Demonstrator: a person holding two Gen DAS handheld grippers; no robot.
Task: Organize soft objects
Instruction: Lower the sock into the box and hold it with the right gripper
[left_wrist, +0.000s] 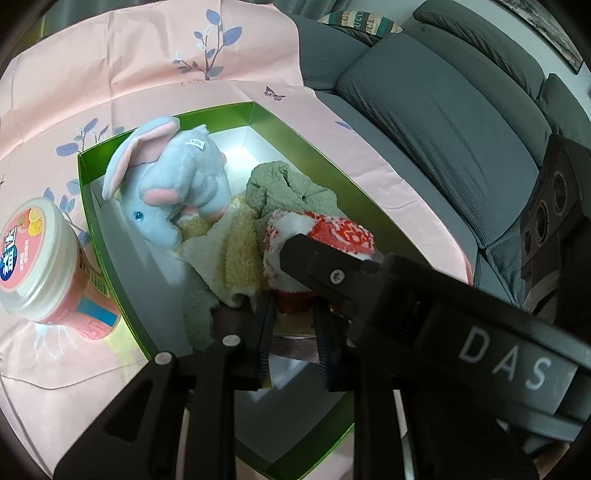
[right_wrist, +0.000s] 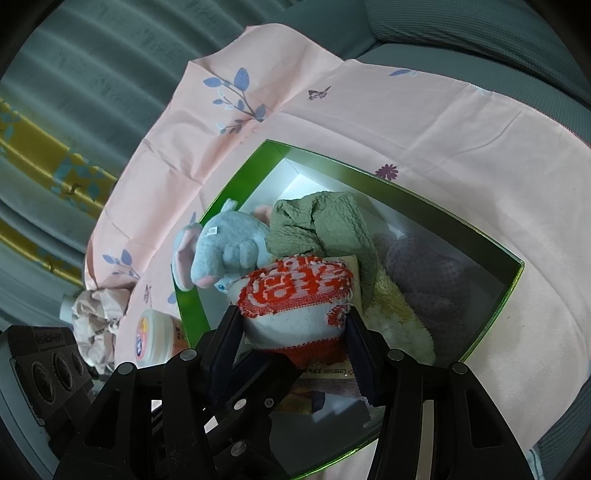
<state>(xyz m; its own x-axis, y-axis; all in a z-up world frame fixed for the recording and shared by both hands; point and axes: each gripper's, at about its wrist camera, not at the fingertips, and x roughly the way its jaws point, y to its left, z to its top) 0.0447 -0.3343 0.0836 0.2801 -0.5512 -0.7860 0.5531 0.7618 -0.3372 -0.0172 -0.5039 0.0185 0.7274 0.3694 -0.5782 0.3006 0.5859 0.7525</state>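
A green box (left_wrist: 110, 236) (right_wrist: 229, 199) sits on a pink floral cloth and holds soft things: a grey-blue plush elephant (left_wrist: 170, 177) (right_wrist: 225, 254), a green towel (left_wrist: 291, 188) (right_wrist: 317, 225), a cream towel (left_wrist: 229, 254) (right_wrist: 399, 306) and a purple cloth (right_wrist: 432, 280). A rolled red-and-white towel (left_wrist: 321, 236) (right_wrist: 295, 299) is over the box. My right gripper (right_wrist: 291, 325) is shut on this roll. My left gripper (left_wrist: 291, 314) also has its fingers closed on the roll's lower red edge, with the right gripper's black body (left_wrist: 406, 295) crossing above it.
A pink lidded tub (left_wrist: 48, 266) (right_wrist: 159, 332) stands on the cloth left of the box. A crumpled pink cloth (right_wrist: 96, 314) lies beyond it. A grey sofa (left_wrist: 443, 118) is on the right. A paper leaflet (right_wrist: 328, 373) lies in the box's near end.
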